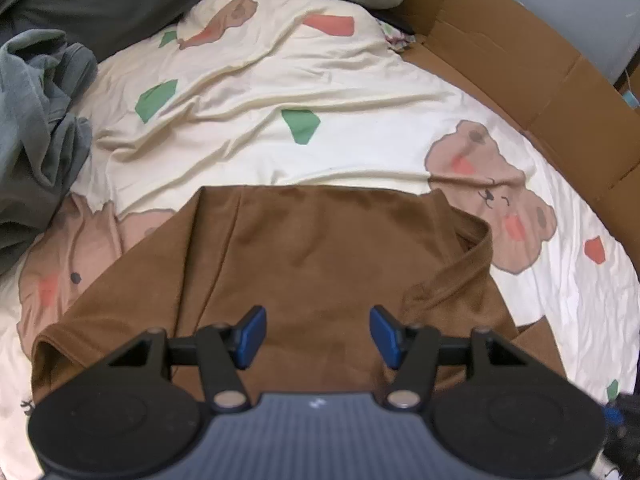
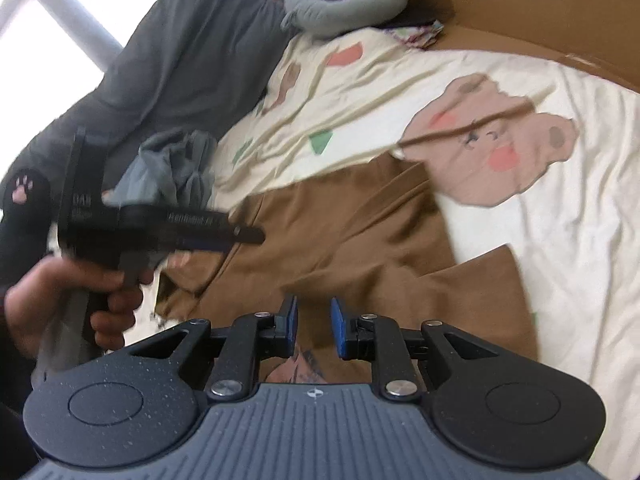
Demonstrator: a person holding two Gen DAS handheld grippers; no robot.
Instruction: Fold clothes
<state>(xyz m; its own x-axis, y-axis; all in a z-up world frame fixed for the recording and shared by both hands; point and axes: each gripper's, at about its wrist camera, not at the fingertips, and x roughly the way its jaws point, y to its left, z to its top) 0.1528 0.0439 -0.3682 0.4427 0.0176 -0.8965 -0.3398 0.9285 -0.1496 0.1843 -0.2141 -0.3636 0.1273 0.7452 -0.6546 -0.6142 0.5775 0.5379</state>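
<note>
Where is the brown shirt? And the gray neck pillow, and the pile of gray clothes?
brown shirt (image 1: 320, 248): left wrist view, middle of its flat folded body.
gray neck pillow (image 2: 344, 12): right wrist view, its curved front side.
pile of gray clothes (image 1: 36, 112): left wrist view, middle of the crumpled heap.

A bear-print bedsheet (image 1: 360, 148) carries a brown garment (image 1: 320, 248) and crumpled grey clothes (image 1: 36, 112).
</note>
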